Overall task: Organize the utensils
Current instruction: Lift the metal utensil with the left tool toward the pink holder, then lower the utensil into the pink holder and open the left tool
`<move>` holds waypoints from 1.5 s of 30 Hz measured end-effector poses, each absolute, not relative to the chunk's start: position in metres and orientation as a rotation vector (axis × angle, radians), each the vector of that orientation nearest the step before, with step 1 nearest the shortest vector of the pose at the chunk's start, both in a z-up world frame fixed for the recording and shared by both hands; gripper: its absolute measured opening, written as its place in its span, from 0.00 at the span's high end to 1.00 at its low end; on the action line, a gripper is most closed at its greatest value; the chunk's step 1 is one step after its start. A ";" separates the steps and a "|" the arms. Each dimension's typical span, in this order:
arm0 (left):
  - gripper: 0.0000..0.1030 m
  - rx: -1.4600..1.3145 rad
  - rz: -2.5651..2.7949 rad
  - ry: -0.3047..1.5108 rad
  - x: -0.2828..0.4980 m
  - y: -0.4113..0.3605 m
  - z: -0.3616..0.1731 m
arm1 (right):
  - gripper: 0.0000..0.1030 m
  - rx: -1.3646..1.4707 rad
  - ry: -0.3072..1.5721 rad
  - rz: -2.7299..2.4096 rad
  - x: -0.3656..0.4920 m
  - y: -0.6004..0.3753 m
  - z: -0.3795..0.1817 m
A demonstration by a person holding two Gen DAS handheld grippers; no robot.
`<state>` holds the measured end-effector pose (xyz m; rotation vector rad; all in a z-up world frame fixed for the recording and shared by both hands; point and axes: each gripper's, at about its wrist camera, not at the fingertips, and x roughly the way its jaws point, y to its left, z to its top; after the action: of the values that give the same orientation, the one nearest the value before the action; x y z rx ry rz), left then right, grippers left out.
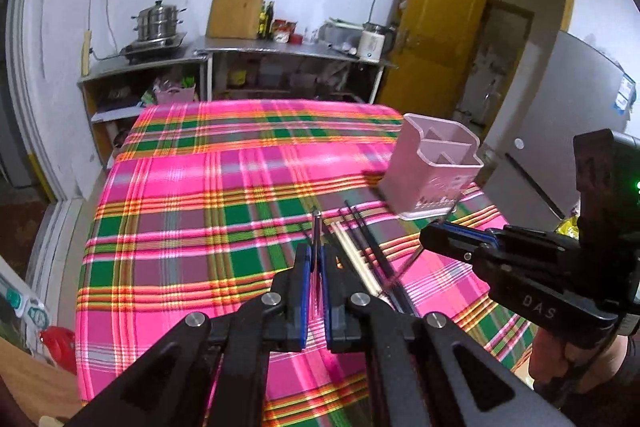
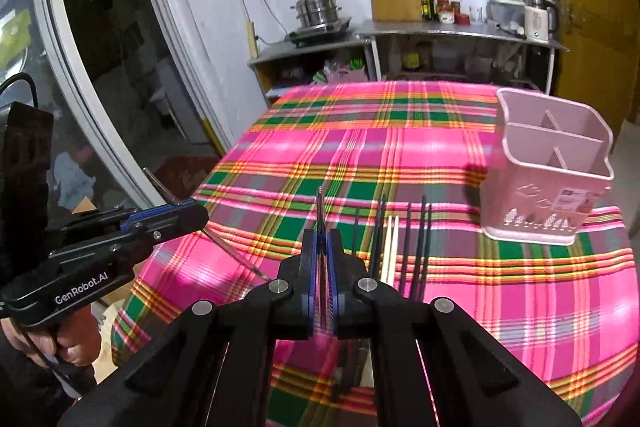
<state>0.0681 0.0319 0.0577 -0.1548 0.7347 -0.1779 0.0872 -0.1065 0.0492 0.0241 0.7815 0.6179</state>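
Flanking chopsticks (image 2: 390, 247): pink holder (image 2: 548, 167).

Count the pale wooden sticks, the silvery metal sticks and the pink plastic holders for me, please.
Pale wooden sticks: 2
Silvery metal sticks, one in the left gripper, one in the right gripper: 2
Pink plastic holder: 1
Total: 5

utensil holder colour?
Pale pink utensil holder, empty compartments; clearest in the right wrist view.

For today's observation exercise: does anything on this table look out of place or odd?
Nothing is spilled or damaged. The chopsticks lie loose on the plaid cloth beside the upright pink holder, whose visible compartments look empty.
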 end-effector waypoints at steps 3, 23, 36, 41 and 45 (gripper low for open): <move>0.95 -0.167 -0.202 0.727 0.069 0.027 0.064 | 0.95 0.037 0.762 0.605 0.083 -0.117 0.057; 0.95 -0.186 -0.384 0.779 0.113 -0.039 0.069 | 0.95 0.078 0.731 0.464 0.088 -0.193 0.071; 0.95 -0.140 -0.457 0.768 0.188 -0.098 0.093 | 0.95 0.110 0.701 0.351 0.136 -0.241 0.088; 0.95 -0.137 -0.460 0.725 0.216 -0.110 0.119 | 0.95 0.123 0.640 0.321 0.157 -0.254 0.115; 0.95 -0.138 -0.458 0.684 0.235 -0.114 0.142 | 0.95 0.126 0.588 0.309 0.173 -0.259 0.137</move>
<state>0.2353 -0.1142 0.1419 -0.1382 0.6842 -0.4577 0.1726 -0.2590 0.1367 0.1262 0.5885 0.3090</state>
